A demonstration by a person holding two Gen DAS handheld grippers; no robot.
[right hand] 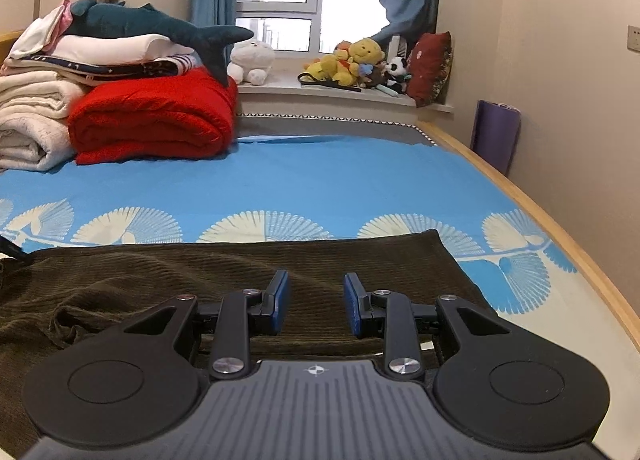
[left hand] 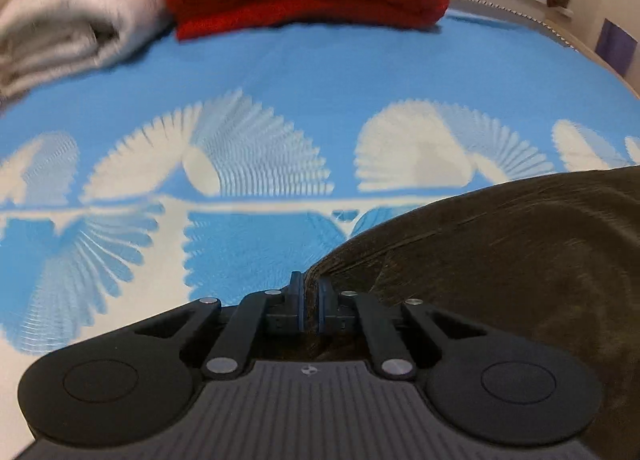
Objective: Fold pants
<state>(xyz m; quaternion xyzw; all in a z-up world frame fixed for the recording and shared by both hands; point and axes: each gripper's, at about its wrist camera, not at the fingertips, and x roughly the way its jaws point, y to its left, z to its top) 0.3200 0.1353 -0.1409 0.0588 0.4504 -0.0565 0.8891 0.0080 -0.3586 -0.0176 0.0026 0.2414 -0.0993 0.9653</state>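
Dark brown corduroy pants [right hand: 240, 272] lie flat across the near part of a bed with a blue sheet [right hand: 320, 180] printed with white fans. In the left wrist view a bunched edge of the pants [left hand: 500, 260] runs in from the right and passes between the blue pads of my left gripper [left hand: 311, 292], which is shut on it just above the sheet [left hand: 280, 72]. My right gripper [right hand: 316, 292] sits low over the pants, its jaws apart with nothing pinched between them.
A folded red blanket [right hand: 156, 116] and white blankets [right hand: 32, 120] are stacked at the far left of the bed, with a shark plush [right hand: 152, 24] on top. Plush toys [right hand: 352, 60] line the windowsill. The wooden bed edge [right hand: 540, 196] curves along the right.
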